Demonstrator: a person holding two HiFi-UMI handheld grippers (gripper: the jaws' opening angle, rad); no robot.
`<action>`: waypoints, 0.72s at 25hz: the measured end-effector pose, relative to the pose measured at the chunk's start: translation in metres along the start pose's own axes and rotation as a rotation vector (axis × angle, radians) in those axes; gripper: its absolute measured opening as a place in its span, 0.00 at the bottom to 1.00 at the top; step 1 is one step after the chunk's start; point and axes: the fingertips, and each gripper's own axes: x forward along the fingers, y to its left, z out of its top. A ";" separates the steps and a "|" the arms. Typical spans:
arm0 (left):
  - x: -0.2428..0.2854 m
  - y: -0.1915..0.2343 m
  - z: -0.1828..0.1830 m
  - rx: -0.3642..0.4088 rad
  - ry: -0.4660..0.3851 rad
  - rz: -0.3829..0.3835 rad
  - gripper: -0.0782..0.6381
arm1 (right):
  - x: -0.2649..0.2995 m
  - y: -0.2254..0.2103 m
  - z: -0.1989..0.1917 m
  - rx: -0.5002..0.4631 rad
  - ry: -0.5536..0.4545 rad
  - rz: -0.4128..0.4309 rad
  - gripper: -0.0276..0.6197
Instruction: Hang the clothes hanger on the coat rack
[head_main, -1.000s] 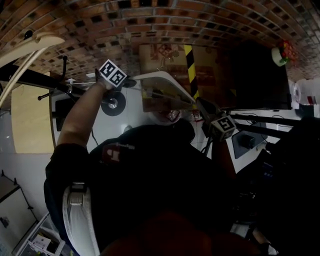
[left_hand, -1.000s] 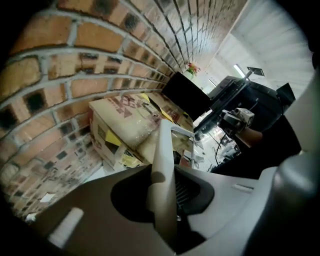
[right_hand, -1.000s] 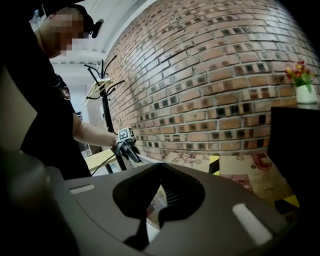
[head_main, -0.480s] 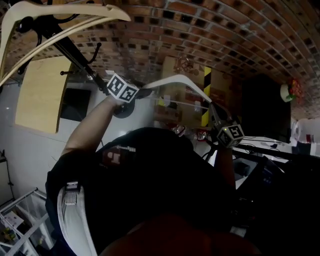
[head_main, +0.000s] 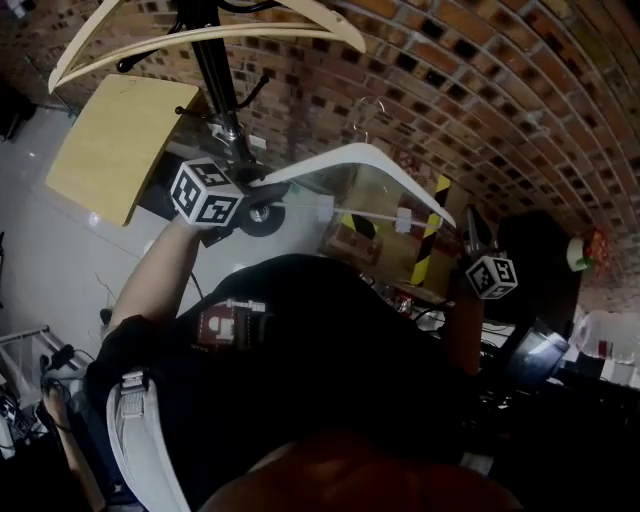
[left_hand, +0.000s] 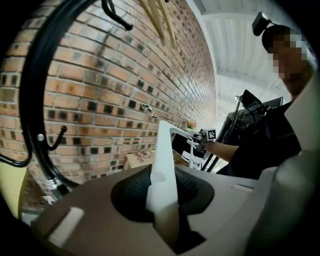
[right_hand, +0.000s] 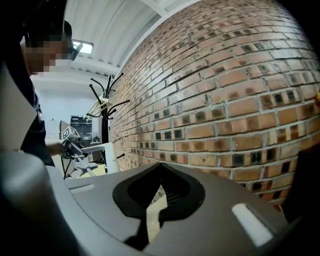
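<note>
The white plastic clothes hanger (head_main: 372, 158) spans the two grippers — its left end sits between the jaws of the left gripper (head_main: 262, 184), its right end in the right gripper (head_main: 468, 225). The black metal coat rack (head_main: 212, 75) stands just behind the left gripper and carries a pale wooden hanger (head_main: 300, 12) higher up. The red brick wall (head_main: 480, 110) lies behind; the flat wooden board (head_main: 115, 145) lies left of the rack.

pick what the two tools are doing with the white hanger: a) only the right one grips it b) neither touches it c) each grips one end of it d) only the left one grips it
c: the left tool clamps one end of the white hanger and the right tool clamps the other end.
</note>
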 end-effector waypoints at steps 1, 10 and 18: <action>-0.015 0.001 0.001 0.003 -0.027 0.019 0.22 | 0.006 0.001 0.002 -0.002 0.001 0.007 0.06; -0.110 0.022 -0.045 -0.017 -0.160 0.214 0.22 | 0.075 0.042 -0.014 -0.051 0.084 0.146 0.06; -0.136 0.033 -0.102 -0.047 -0.191 0.279 0.22 | 0.108 0.076 -0.036 -0.063 0.162 0.223 0.06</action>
